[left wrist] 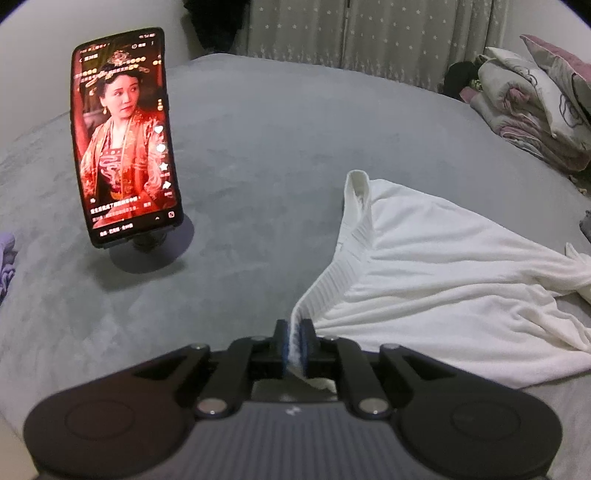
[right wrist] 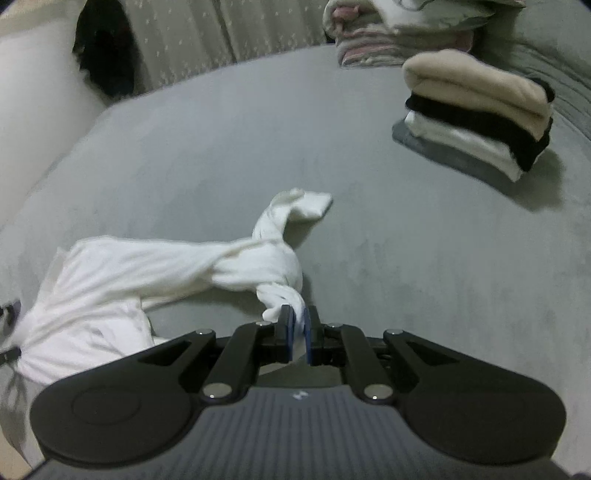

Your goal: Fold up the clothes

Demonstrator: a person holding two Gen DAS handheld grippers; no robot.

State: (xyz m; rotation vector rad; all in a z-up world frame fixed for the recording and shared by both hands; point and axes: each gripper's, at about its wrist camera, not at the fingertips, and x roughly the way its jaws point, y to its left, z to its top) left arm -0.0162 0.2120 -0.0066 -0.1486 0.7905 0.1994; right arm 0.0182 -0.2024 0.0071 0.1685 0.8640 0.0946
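Observation:
A white knit garment [left wrist: 443, 266] lies spread on the grey bed cover [left wrist: 258, 147]. Its ribbed edge runs up into my left gripper [left wrist: 294, 332], which is shut on it, the cloth pinched between the blue pads. In the right wrist view the same white garment [right wrist: 122, 280] trails left, with a twisted sleeve [right wrist: 280, 258] leading into my right gripper [right wrist: 297, 321]. That gripper is shut on the sleeve's end. The sleeve's far tip [right wrist: 306, 203] rests on the bed cover beyond it.
A phone [left wrist: 125, 136] on a round stand plays a video at the left. A stack of folded clothes [right wrist: 480, 110] sits at the right, with bundled floral bedding [left wrist: 535, 99] behind. A star-patterned curtain [left wrist: 351, 29] hangs along the far side.

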